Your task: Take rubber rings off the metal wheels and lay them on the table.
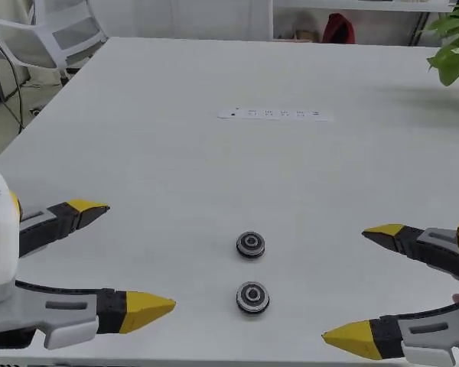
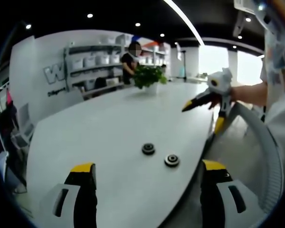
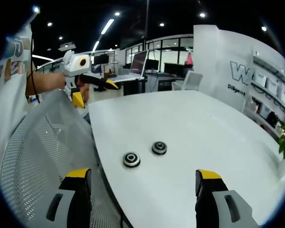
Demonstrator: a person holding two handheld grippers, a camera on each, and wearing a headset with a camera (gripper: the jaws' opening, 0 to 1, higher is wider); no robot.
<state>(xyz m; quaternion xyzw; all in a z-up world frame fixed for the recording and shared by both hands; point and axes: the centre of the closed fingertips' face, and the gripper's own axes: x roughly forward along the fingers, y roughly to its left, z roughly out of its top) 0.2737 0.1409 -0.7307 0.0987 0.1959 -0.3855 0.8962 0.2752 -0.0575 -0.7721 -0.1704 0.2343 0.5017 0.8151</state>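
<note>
While I hold both tools low over the near edge of the white table (image 1: 214,168), my left gripper (image 1: 141,255) has its yellow-tipped jaws spread wide apart with nothing between them. My right gripper (image 1: 344,283) is the same, jaws parted and holding nothing. Neither one touches anything on the tabletop.

Between the two grippers sit two small metal wheels, flat on the table, lined up one behind the other as seen from my head. The far wheel (image 1: 250,245) and the near wheel (image 1: 252,297) lie near each other but apart, and each has a dark rubber ring around its rim. Both rings are on their wheels; none lies loose on the table.

Farther back, near the middle of the table, lies a white power strip (image 1: 275,115). A leafy green plant (image 1: 455,46) stands at the far right corner, and a white mesh chair (image 1: 61,30) stands past the far left corner. In the left gripper view, a person (image 2: 130,57) stands by wall shelves (image 2: 92,64) behind the plant.
</note>
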